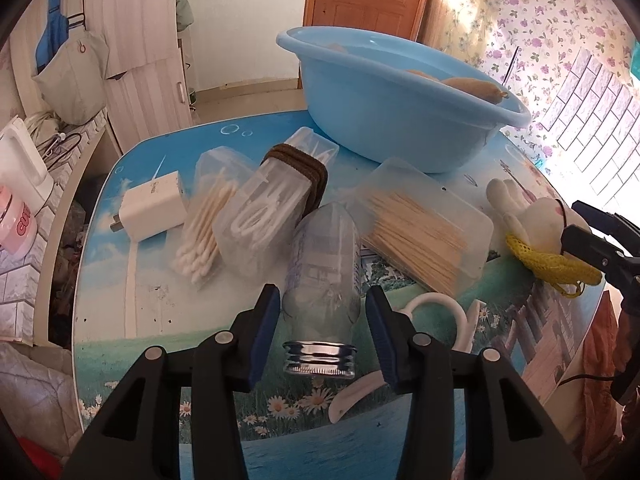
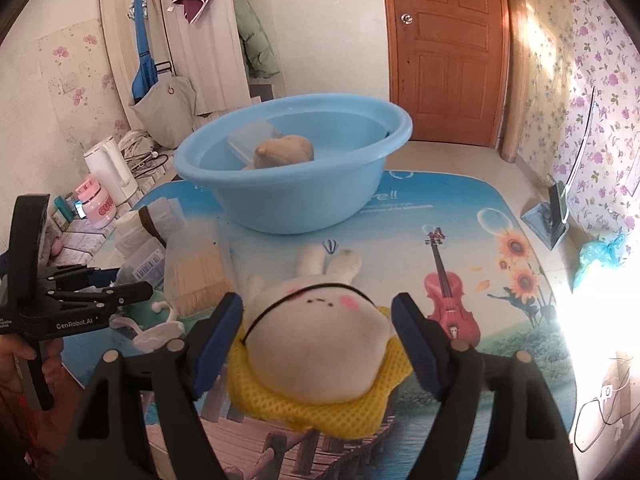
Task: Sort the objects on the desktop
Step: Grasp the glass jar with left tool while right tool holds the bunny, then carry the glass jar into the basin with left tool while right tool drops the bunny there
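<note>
A clear plastic bottle (image 1: 322,280) with a silver cap lies on the table between the open fingers of my left gripper (image 1: 323,312), not clamped. A white plush rabbit (image 2: 320,344) in a yellow mesh dress lies between the open fingers of my right gripper (image 2: 318,332); it also shows in the left wrist view (image 1: 536,216). A light blue basin (image 1: 400,108) at the back holds a brown plush (image 2: 285,151) and a clear box. The left gripper (image 2: 132,284) shows at the left of the right wrist view.
Around the bottle lie a white charger (image 1: 150,210), a bag of cotton swabs (image 1: 204,232), a clear floss-pick box (image 1: 272,204) with brown hair ties, a toothpick box (image 1: 424,232) and a white hook (image 1: 436,312). The table edge (image 1: 80,280) is at left.
</note>
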`<state>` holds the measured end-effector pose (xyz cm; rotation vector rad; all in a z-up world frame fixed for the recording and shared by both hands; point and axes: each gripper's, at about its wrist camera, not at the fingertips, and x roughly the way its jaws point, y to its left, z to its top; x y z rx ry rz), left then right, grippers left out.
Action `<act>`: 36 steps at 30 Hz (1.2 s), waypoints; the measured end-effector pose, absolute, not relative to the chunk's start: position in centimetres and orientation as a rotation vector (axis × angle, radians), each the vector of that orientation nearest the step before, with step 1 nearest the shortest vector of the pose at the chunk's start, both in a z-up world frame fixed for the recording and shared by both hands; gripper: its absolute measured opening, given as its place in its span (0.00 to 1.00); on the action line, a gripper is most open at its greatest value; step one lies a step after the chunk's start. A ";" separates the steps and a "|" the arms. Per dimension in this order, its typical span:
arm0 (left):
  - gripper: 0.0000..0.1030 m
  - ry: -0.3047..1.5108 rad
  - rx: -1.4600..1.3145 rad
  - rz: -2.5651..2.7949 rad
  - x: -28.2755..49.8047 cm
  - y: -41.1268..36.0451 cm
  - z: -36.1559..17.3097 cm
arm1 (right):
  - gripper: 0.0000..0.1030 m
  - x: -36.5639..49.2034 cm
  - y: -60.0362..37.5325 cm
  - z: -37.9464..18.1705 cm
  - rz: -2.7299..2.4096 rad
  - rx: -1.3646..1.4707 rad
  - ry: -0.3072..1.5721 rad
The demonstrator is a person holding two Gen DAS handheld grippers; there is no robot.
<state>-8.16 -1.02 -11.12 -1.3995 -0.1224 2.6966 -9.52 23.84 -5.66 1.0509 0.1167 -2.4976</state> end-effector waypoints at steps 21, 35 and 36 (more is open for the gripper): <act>0.38 -0.161 -1.242 2.712 -6.3 -0.9 -7.1 | 0.63 -9.5 25.1 -5.0 -2.490 1.005 0.000; 0.38 -0.187 -1.154 2.738 -9.7 0.6 -2.8 | 0.63 -11.4 28.6 -1.3 -2.669 0.861 -0.167; 0.38 -0.187 -1.147 2.735 -10.0 0.8 -2.5 | 0.63 -11.5 28.6 -0.9 -2.668 0.840 -0.166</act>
